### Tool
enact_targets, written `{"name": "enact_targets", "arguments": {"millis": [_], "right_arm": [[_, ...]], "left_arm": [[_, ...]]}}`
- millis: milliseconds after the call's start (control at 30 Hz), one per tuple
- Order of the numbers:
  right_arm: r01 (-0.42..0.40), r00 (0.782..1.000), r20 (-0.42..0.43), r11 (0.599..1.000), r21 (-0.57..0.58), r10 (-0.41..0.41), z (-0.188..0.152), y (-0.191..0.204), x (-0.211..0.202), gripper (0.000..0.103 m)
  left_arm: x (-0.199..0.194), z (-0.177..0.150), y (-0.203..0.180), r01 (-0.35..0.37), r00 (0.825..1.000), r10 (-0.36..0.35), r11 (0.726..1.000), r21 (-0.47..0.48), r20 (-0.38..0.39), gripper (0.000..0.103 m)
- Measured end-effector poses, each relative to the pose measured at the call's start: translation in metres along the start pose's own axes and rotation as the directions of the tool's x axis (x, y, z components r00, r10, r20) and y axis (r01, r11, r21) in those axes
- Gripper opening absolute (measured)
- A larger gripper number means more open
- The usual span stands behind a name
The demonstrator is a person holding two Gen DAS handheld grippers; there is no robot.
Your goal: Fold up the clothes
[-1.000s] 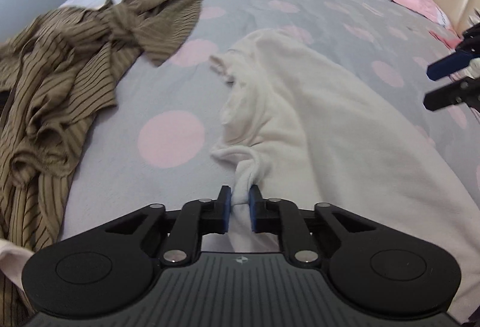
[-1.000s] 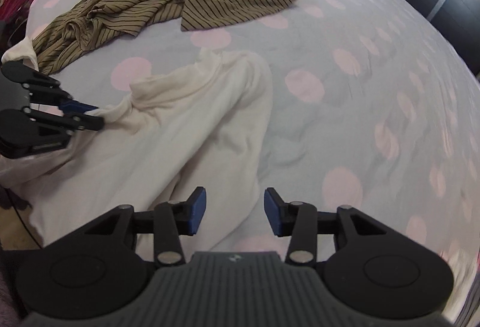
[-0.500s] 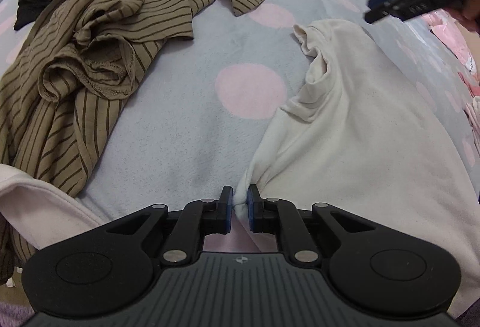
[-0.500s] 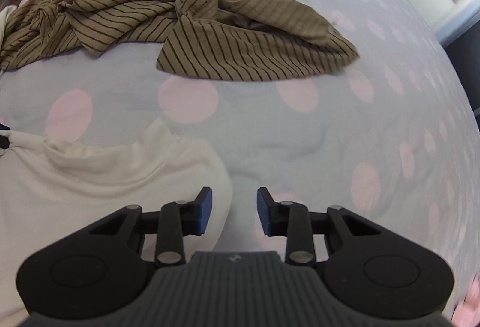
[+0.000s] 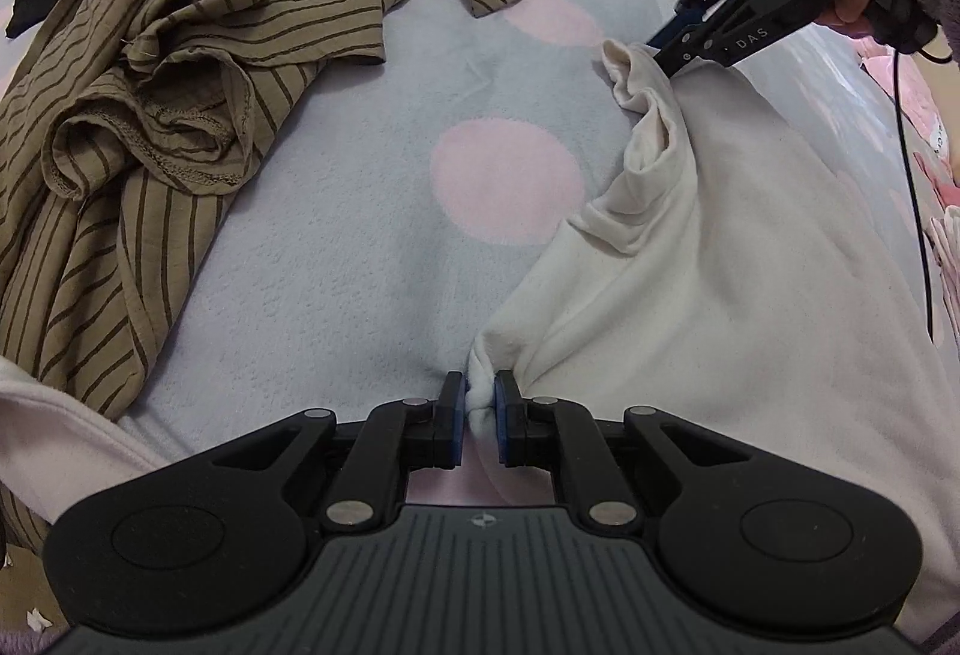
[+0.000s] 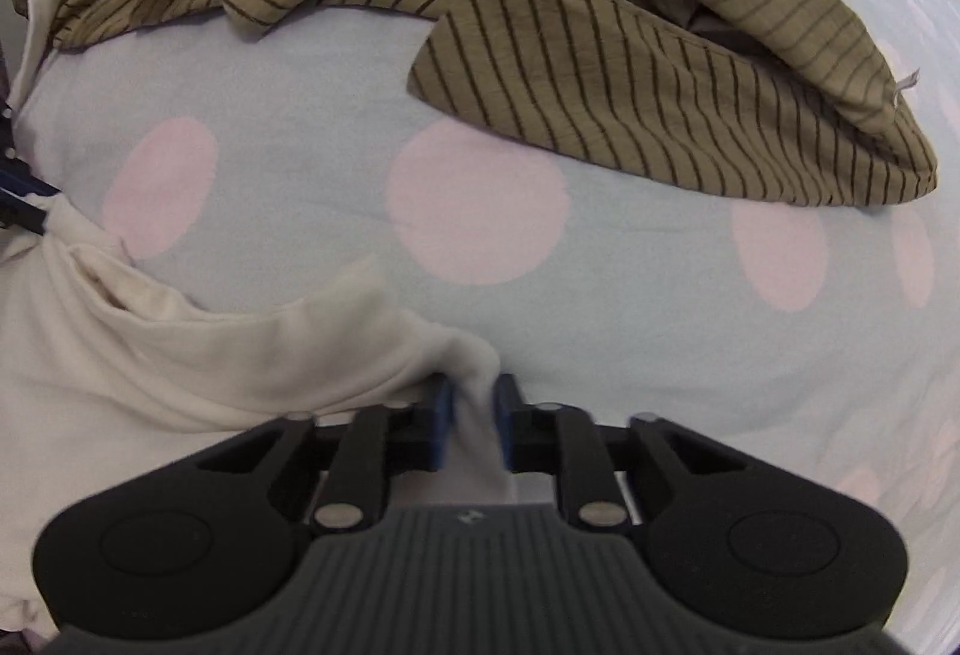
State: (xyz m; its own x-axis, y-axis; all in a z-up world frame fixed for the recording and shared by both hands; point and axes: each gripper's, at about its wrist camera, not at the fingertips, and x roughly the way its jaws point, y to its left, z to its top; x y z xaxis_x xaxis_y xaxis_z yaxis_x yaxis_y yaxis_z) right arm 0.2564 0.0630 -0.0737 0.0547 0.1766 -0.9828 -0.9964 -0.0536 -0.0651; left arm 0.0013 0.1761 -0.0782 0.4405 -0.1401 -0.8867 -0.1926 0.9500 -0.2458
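Cream garment point(image 5: 720, 259) is spread over the lower right of the left wrist view, on the spotted bed point(image 5: 360, 235). One bunched edge is pinched in the clenched left gripper point(image 5: 479, 412); another corner is clamped between the blue fingers point(image 6: 441, 409) of the right gripper point(image 6: 474, 415). The step in hand seems to be spreading before folding. Next, both corners would likely need pulling apart, clear of the striped brown garment point(image 5: 198, 54) at upper left.

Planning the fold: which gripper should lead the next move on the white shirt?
Neither clearly. The left gripper and right gripper both pinch the white shirt at separate edge points on the bed, so lifting together probably suits better than one leading.
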Motion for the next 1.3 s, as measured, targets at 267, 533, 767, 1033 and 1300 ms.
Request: {"name": "enact_targets", "arguments": {"millis": [267,533,767,1033,1300], "right_arm": [[0.225,0.972,0.048,0.968,0.113,-0.231,-0.03,0.04,-0.041,0.007],[0.482,0.832,0.108,0.805,0.345,-0.545,-0.091,0.093,-0.169,0.006],[0.586,0.634,0.149,0.597,0.548,-0.759,-0.159,0.188,-0.291,0.006],[0.581,0.337,0.212,0.38,0.719,-0.917,-0.218,0.324,-0.413,0.006],[0.55,0.011,0.224,0.193,0.812,-0.975,-0.243,0.442,-0.494,0.006]], "left_arm": [[-0.02,-0.005,-0.001,0.018,0.998,-0.018,1.0,-0.003,0.067,0.007],[-0.1,-0.001,-0.034,0.037,0.937,-0.064,0.996,0.085,0.343,0.007],[-0.215,0.019,-0.088,-0.031,0.772,-0.137,0.967,0.251,0.62,0.006],[-0.368,0.003,-0.154,-0.123,0.456,-0.3,0.911,0.393,0.838,0.006],[-0.456,-0.05,-0.204,-0.204,0.17,-0.421,0.869,0.45,0.891,0.006]]}}
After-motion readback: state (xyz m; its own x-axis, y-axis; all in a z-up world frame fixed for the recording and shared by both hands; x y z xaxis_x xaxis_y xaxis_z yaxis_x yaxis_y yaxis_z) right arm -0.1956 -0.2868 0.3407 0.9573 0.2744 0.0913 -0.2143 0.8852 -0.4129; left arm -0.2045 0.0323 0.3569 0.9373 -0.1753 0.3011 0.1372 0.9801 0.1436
